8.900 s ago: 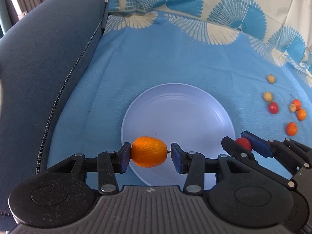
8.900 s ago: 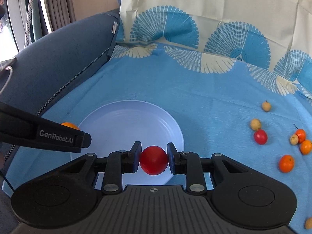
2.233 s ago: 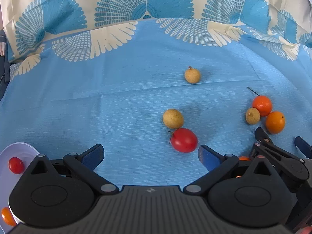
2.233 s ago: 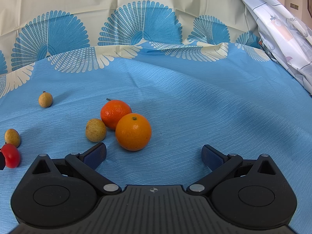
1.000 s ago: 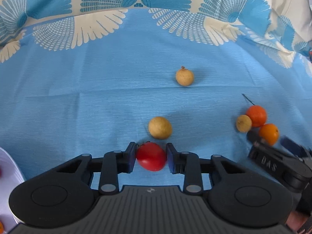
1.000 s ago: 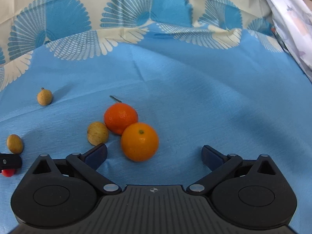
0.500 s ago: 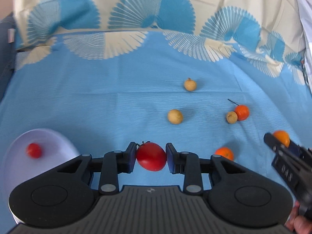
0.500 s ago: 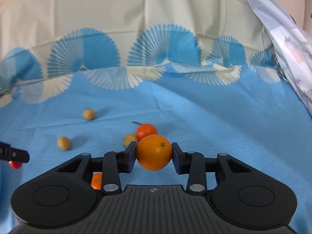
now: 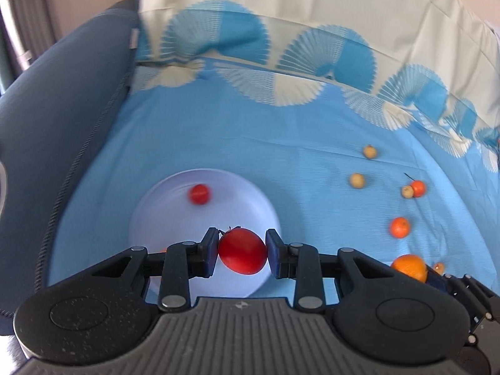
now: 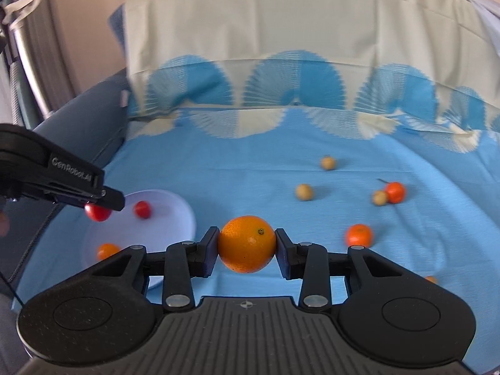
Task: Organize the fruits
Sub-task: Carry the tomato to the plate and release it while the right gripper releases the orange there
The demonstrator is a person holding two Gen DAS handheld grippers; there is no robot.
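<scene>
- Fruit is partly gathered: the pale plate (image 9: 150, 200) near the left edge of the blue cloth (image 9: 250, 131) already holds a small red tomato (image 9: 199, 194) and, seen from the right wrist, a small orange fruit (image 10: 107, 251) near its front rim.
- Left tool (image 9: 241, 250) is clamped on a red tomato (image 9: 242, 250) and hangs over the plate's near side; judging by that, the drop is the step in hand.
- Right tool (image 10: 247, 244) grips an orange (image 10: 247, 243) between both pads, above the cloth just right of the plate, not yet over it.
- Left on the cloth, toward its right side: two tan round fruits (image 10: 303, 192) (image 10: 327, 162) apart from each other, a third tan one (image 10: 379, 197) touching a stemmed orange fruit (image 10: 395, 192), and another small orange fruit (image 10: 358, 235) nearer the front.
- A further orange speck (image 10: 430, 279) shows at the right tool's edge; too little is visible to say more.
- My estimate: under half done, with roughly six pieces to fetch after these two land.
</scene>
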